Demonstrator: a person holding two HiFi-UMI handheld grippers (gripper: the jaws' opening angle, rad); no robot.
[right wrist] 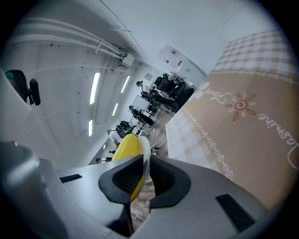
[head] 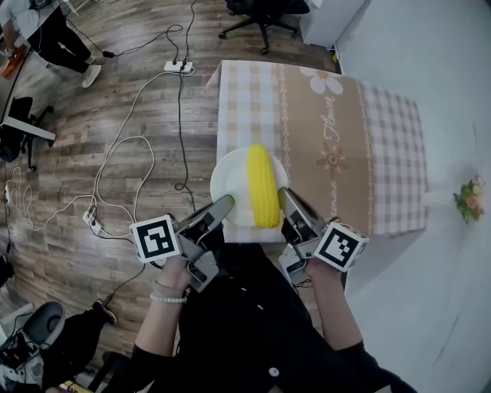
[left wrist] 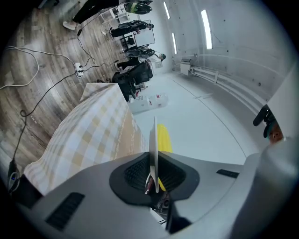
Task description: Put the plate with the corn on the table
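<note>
A white plate (head: 227, 183) carries a yellow corn cob (head: 262, 186) lying lengthwise, and hangs over the near edge of the table (head: 360, 146). My left gripper (head: 225, 206) is shut on the plate's near-left rim. My right gripper (head: 287, 199) is shut on its near-right rim. In the left gripper view the plate (left wrist: 154, 135) shows edge-on between the pads, with the corn (left wrist: 164, 138) behind it. The right gripper view shows the plate's rim (right wrist: 145, 154) clamped in the pads and the corn (right wrist: 127, 148) beside it.
The table wears a beige and white checked cloth with a flower pattern (head: 334, 157). Cables and a power strip (head: 178, 67) lie on the wooden floor to the left. An office chair (head: 261, 15) stands beyond the table. A small flower bunch (head: 469, 197) sits at the right.
</note>
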